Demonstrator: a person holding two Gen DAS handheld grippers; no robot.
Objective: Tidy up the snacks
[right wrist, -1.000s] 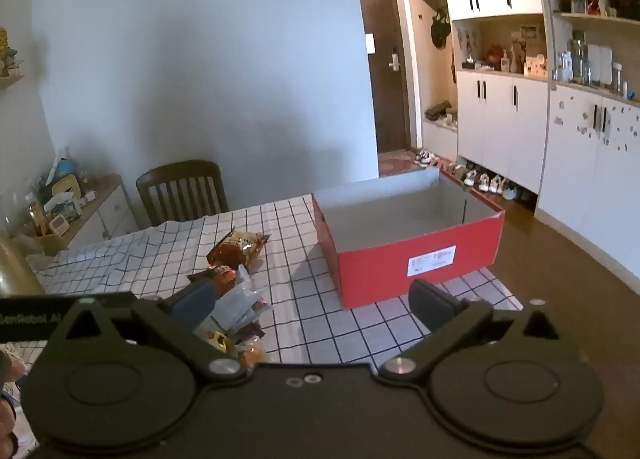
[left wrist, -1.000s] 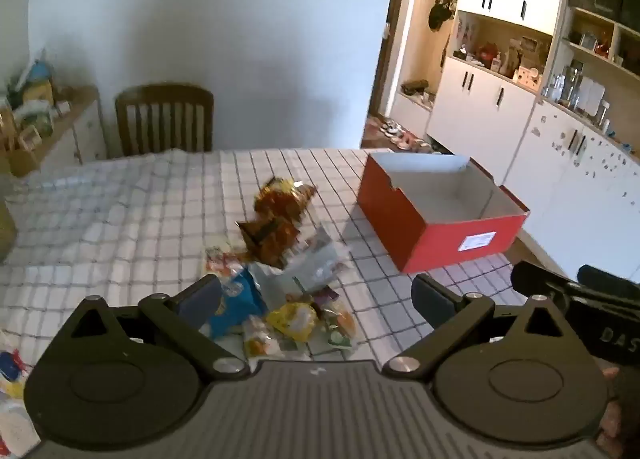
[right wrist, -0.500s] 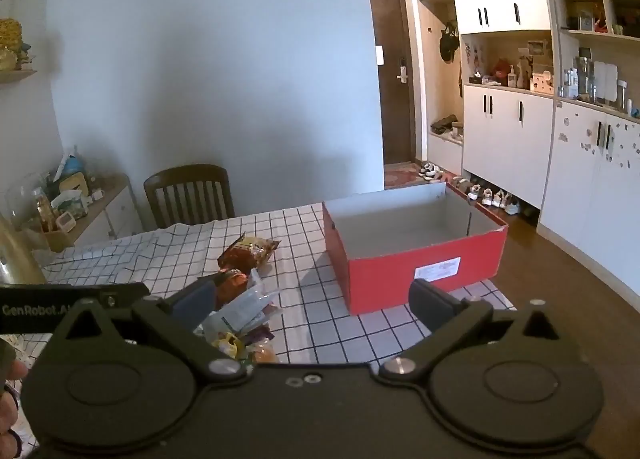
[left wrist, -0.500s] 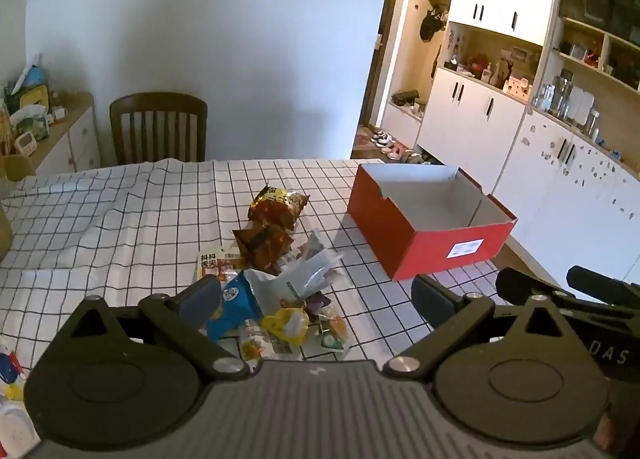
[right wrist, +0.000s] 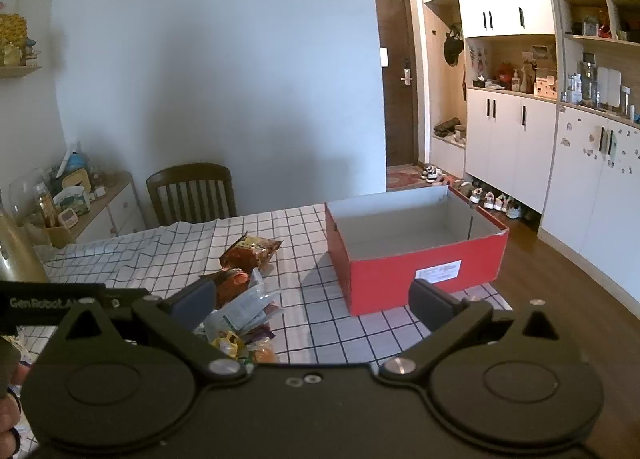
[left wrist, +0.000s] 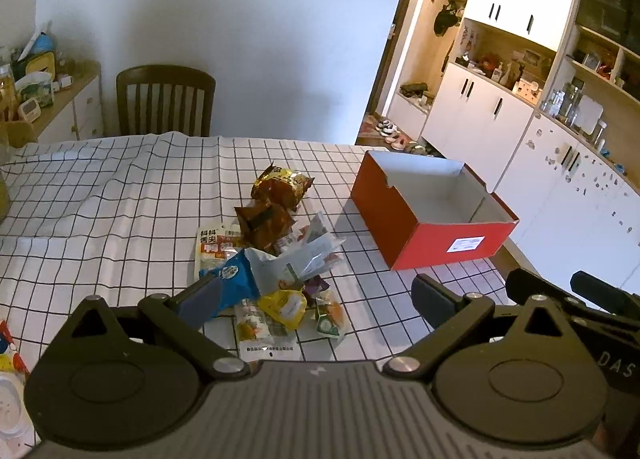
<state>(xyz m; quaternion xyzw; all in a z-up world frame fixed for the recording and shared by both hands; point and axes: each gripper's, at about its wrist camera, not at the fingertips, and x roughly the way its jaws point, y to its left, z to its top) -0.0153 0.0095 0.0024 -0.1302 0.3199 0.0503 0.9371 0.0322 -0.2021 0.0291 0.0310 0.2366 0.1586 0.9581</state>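
Observation:
A pile of snack packets (left wrist: 276, 259) lies on the checked tablecloth (left wrist: 100, 211); it includes brown bags (left wrist: 280, 187), a blue packet (left wrist: 236, 279) and a yellow packet (left wrist: 286, 305). An open red box (left wrist: 432, 215) with a white, empty inside stands to the right of the pile. My left gripper (left wrist: 316, 295) is open and empty, held above the near side of the pile. My right gripper (right wrist: 312, 299) is open and empty, with the pile (right wrist: 244, 299) at its left finger and the red box (right wrist: 416, 247) ahead.
A wooden chair (left wrist: 162, 99) stands at the far table edge. A sideboard with clutter (left wrist: 44, 87) is at the left. White cabinets (left wrist: 500, 119) and a hallway with shoes lie to the right. The right gripper's body (left wrist: 580, 299) shows in the left wrist view.
Both grippers have risen and pulled back slightly, so the pile and the box sit lower and farther in view. Jaws have stayed open.

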